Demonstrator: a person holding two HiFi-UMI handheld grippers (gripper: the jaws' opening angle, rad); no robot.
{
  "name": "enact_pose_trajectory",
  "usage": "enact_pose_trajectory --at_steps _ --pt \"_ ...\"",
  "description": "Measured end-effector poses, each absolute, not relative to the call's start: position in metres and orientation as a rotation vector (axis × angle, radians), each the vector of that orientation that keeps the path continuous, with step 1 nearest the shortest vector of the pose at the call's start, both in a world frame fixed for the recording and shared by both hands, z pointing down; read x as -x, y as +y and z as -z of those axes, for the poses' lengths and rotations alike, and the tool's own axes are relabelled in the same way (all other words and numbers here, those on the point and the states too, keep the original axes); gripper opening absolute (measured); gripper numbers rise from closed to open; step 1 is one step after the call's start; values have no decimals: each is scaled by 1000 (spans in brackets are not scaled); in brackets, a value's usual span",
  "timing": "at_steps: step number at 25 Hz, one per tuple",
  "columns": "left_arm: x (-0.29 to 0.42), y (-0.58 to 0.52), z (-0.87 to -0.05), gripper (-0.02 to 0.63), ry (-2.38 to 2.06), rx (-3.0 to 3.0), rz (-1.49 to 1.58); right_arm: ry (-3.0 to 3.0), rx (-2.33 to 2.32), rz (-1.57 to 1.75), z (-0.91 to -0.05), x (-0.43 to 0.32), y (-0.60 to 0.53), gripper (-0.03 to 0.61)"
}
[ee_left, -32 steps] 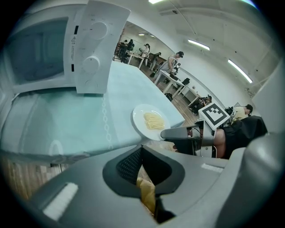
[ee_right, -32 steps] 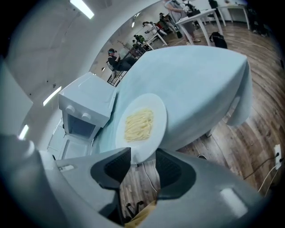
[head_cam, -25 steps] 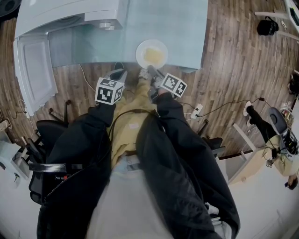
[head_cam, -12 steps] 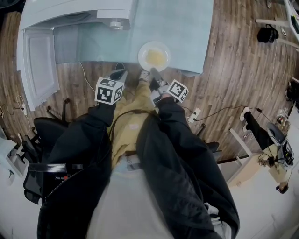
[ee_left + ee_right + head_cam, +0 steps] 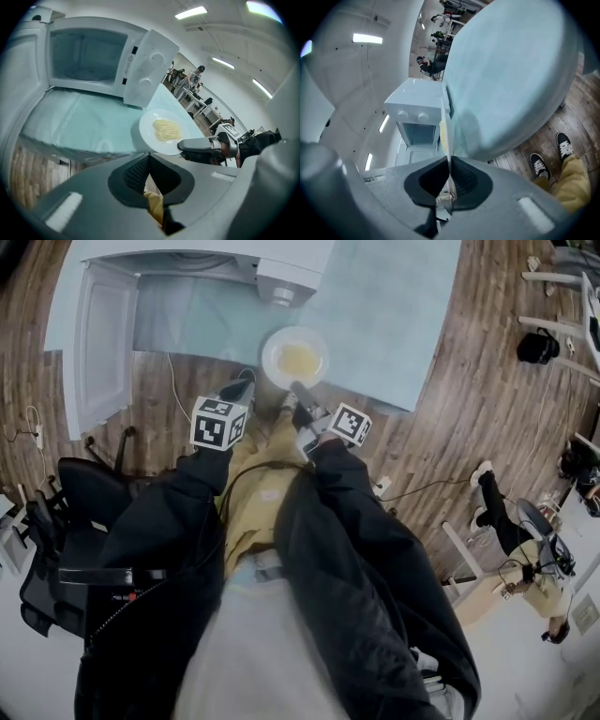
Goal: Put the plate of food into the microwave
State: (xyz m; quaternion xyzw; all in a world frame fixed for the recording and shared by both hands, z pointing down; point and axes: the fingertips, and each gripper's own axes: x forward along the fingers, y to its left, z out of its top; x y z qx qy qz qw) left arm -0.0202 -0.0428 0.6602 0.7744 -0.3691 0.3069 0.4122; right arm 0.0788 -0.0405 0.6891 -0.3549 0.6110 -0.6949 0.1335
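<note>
A white plate (image 5: pixel 294 358) with pale yellow noodles hangs at the front edge of the pale blue table (image 5: pixel 394 306), just in front of the white microwave (image 5: pixel 234 263). The microwave's door (image 5: pixel 103 334) stands swung open to the left, and its cavity (image 5: pixel 84 54) is empty. My right gripper (image 5: pixel 296 388) is shut on the plate's near rim; in the right gripper view the plate (image 5: pixel 445 124) runs edge-on between the pads. My left gripper (image 5: pixel 242 388) hovers left of the plate, shut with nothing in it. In the left gripper view the plate (image 5: pixel 161 131) lies right of the open cavity.
The microwave's control panel with two knobs (image 5: pixel 150 70) faces the plate. Black office chairs (image 5: pixel 66 521) stand on the wood floor at the left. Cables (image 5: pixel 178 395) trail under the table. A person's shoe (image 5: pixel 541 164) shows below the table edge.
My right gripper has shut on the plate's rim. The plate now sits nearer the microwave, and the view has swung so the microwave lies closer to centre.
</note>
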Motion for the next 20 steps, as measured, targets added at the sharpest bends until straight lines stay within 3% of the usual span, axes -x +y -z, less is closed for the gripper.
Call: enact_pose_trajectory --at_steps 20 --pt "156 -74 -649 -3 -1190 -1797 -578 1960 800 2088 -659 103 -139 11"
